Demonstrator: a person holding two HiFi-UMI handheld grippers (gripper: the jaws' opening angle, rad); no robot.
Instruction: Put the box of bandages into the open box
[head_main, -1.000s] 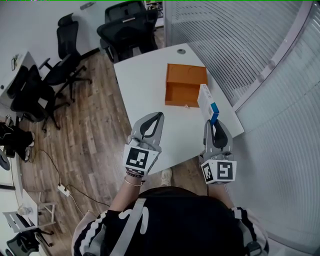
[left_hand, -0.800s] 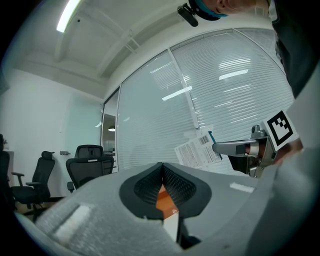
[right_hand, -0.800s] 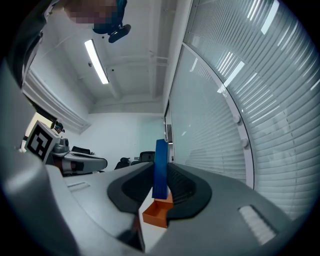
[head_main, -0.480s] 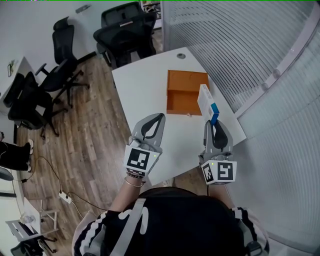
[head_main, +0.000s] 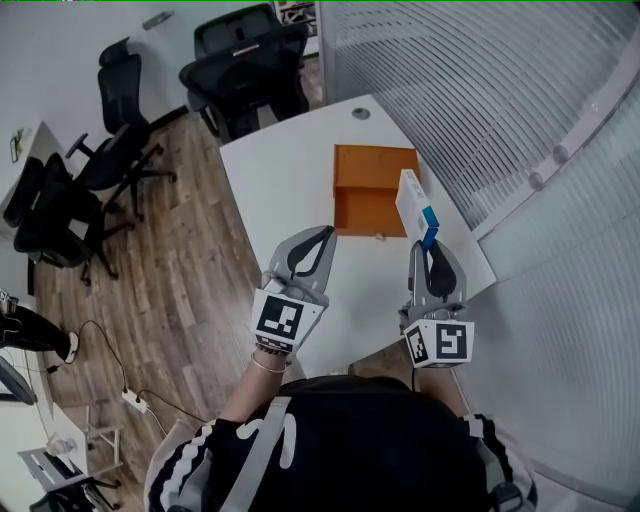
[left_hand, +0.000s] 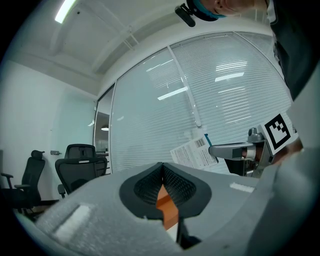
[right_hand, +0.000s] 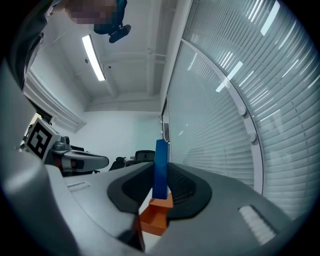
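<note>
The bandage box (head_main: 414, 205) is showing as a slim white carton with a blue end. In the left gripper view its side is carrying a printed label with a barcode, but the writing is too small to read. The right gripper (head_main: 428, 247) is pinching the carton by its blue end, jaws partly closed on it. The carton is sticking out past the fingertips, above the table (head_main: 280, 180) and at the right edge of the open orange box (head_main: 370, 210). The left gripper (head_main: 322, 234) is hovering with its jaws pressed together, holding nothing.
</note>
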